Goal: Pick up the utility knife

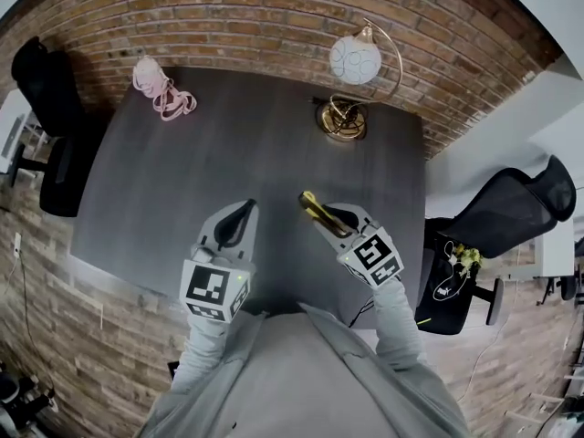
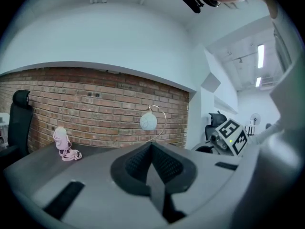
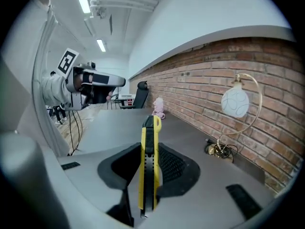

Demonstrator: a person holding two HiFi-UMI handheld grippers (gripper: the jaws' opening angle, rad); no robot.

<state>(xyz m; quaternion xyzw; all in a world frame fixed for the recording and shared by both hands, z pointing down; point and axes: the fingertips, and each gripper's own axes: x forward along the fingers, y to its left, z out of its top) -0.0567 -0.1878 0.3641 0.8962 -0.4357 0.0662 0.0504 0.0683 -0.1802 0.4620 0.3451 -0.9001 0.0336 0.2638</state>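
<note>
- right claw [image 3: 150, 152] clamped on slim yellow-and-black plastic utility knife [image 3: 148, 175], standing edge-up between its jaws, seemingly clear of dark grey tabletop [image 1: 246, 135]
- left claw [image 2: 151, 162] closed, empty, alongside
- pickup looks done; next: keep grip steady

we're seeing a matt, dark grey desk [image 1: 255, 144] with faint wood grain, and a rough red brick wall [image 1: 228, 26]. the lamp [image 1: 354, 62] shows shiny brass-coloured metal and a frosted white globe. the utility knife [image 3: 148, 128] looks like smooth yellow plastic, the right gripper [image 3: 151, 149] matt grey plastic.
</note>
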